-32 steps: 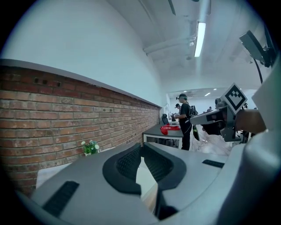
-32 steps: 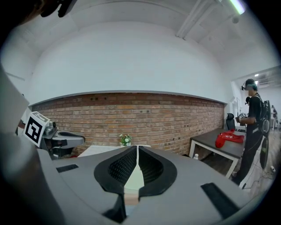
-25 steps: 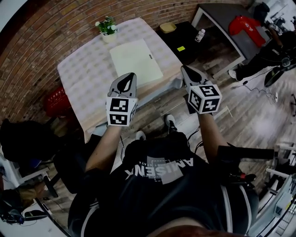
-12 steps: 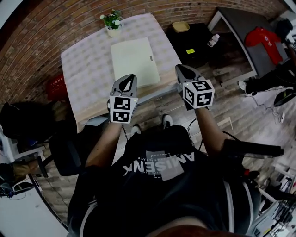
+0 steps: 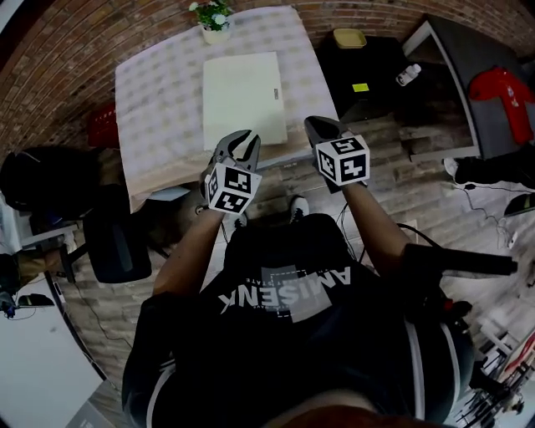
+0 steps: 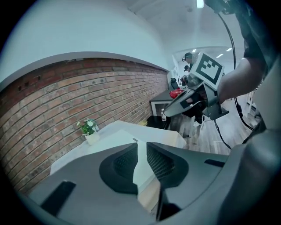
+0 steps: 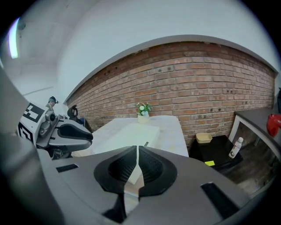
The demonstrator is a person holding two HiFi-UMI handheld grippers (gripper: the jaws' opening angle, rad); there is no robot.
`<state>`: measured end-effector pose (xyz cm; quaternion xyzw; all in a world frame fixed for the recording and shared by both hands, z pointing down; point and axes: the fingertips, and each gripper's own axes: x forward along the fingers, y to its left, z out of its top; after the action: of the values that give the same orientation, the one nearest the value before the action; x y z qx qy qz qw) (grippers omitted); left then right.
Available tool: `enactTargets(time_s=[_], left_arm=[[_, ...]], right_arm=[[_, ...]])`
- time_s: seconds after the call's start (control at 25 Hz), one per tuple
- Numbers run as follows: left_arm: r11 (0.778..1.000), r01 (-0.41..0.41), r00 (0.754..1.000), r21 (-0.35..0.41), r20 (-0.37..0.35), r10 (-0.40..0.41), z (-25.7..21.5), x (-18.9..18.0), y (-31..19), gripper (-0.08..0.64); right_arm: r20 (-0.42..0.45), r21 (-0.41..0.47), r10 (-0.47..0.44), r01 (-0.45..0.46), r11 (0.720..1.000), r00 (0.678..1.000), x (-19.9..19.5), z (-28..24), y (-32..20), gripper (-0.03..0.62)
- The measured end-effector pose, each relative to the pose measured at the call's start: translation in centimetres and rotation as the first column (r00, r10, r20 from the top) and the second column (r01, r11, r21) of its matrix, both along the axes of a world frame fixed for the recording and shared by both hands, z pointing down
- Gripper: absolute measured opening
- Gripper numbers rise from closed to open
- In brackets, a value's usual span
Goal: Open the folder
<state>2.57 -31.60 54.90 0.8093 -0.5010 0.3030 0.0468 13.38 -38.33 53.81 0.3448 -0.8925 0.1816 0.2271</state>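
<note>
1. The folder (image 5: 242, 99) lies flat and closed on the table (image 5: 159, 109), its long axis running straight away from you. It is pale cream, with a dark tab (image 5: 273, 92) on its right edge.
2. Your left gripper (image 5: 244, 144) has just been opening its jaws, which are slightly apart and empty.
3. Your right gripper (image 5: 312, 125) has its jaws together, holding nothing.

We are holding both claws at the near edge of the counter (image 5: 150, 109), short of the closed folder (image 5: 242, 96) lying flat on it. The left claw (image 5: 242, 144) is pointing toward the folder; its jaws have just been opening, with nothing between them. The right claw (image 5: 316, 127) is pointing alongside, jaws together. A plant (image 5: 213, 15) is standing at the far edge.
</note>
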Motion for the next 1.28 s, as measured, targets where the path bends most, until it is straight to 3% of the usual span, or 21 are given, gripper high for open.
enactTargets(time_s=[0.2,0.4,0.56,0.68,1.28], left_arm=[[0.998,0.04,0.997,-0.047,0.066,-0.037,2.9,0.2,-0.5,0.074],[0.997,-0.017,0.978,-0.077,0.206,0.032,5.7,1.1,-0.7,0.141],[0.99,-0.099,0.909,-0.105,0.395,0.133,8.0,1.9,-0.9,0.204],[0.984,-0.134,0.868,-0.121,0.464,0.175,9.3,2.3,-1.3,0.21],[0.975,-0.12,0.863,-0.186,0.466,0.195,12.6,2.8,-2.5,0.21]], right_arm=[[-0.029,-0.055,-0.084,0.083,0.995,0.996,-1.2,3.4,-0.2,0.043],[-0.043,-0.104,-0.141,0.136,0.985,0.989,-2.4,6.4,-0.2,0.044],[-0.077,-0.128,-0.196,0.185,0.974,0.978,-3.2,8.9,0.0,0.044],[-0.076,-0.15,-0.217,0.204,0.967,0.973,-3.9,10.1,0.0,0.044],[-0.063,-0.19,-0.259,0.243,0.951,0.964,-4.9,12.9,-0.4,0.044]])
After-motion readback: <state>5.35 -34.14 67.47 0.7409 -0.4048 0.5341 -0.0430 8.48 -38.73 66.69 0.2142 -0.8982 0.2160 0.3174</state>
